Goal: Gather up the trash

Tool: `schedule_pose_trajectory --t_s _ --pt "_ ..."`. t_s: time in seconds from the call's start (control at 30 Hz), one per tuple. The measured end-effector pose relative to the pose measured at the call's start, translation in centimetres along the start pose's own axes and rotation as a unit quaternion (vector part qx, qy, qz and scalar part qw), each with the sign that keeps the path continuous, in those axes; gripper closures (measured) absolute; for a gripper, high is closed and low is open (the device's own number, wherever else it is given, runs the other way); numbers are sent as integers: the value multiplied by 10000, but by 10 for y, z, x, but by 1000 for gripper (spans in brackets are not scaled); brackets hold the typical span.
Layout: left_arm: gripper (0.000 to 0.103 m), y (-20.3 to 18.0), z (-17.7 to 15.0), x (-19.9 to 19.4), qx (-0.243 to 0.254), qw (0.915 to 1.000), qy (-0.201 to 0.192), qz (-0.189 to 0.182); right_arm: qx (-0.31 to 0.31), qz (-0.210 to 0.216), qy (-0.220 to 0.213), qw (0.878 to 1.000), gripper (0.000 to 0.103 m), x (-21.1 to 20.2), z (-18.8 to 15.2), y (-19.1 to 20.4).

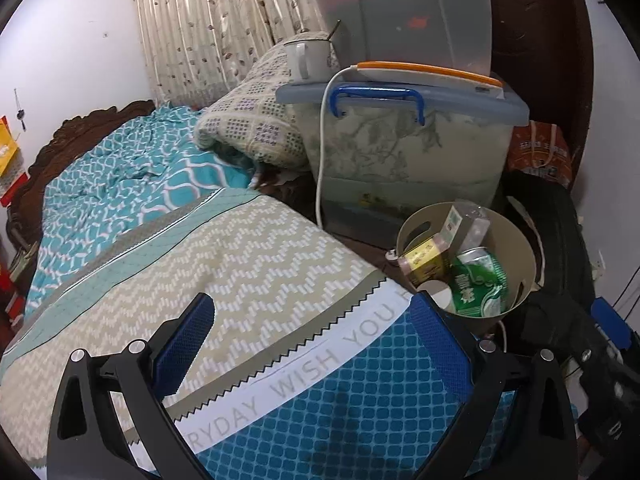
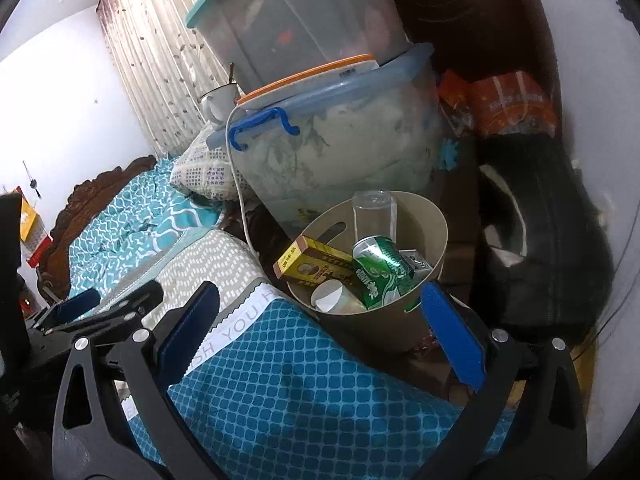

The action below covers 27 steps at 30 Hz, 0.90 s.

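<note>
A beige round trash bin (image 1: 520, 256) (image 2: 432, 232) stands beside the bed. Inside it lie a crushed green can (image 1: 478, 284) (image 2: 380, 272), a yellow carton (image 1: 424, 260) (image 2: 308, 262), a clear plastic bottle (image 2: 374, 212) (image 1: 476, 224) and a white paper cup (image 2: 330, 296) (image 1: 438, 294). My left gripper (image 1: 316, 336) is open over the bed cover, left of the bin, with nothing between its fingers. My right gripper (image 2: 320, 320) is open too, its blue fingertips just before the bin's near rim. The left gripper's fingers (image 2: 80, 302) show at the left of the right wrist view.
A bed with a patterned cover (image 1: 248, 280) (image 2: 304, 392) fills the foreground. Stacked translucent storage boxes (image 1: 408, 148) (image 2: 340, 148) rise behind the bin, with a white mug (image 1: 306, 58), a white cable (image 1: 320, 152) and a folded quilt (image 1: 252, 120). A black bag (image 2: 548, 232) sits right of the bin.
</note>
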<state>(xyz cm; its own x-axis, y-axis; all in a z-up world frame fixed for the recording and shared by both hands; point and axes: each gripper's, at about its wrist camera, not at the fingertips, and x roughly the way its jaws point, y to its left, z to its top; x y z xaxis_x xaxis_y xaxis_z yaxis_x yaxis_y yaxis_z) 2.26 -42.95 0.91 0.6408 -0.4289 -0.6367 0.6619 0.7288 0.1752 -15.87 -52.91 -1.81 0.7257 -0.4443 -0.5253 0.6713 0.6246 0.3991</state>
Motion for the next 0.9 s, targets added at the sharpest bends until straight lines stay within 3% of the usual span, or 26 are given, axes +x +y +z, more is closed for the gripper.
schedule_pose_trajectory --t_s 0.3,0.9 --pt "9 24 -15 -21 -27 9999 -160 -54 -108 -128 -76 9998 3 -28 -31 25" --pt "9 103 -67 -119 -319 9980 -540 81 -421 -102 -597 9973 3 -107 -71 86"
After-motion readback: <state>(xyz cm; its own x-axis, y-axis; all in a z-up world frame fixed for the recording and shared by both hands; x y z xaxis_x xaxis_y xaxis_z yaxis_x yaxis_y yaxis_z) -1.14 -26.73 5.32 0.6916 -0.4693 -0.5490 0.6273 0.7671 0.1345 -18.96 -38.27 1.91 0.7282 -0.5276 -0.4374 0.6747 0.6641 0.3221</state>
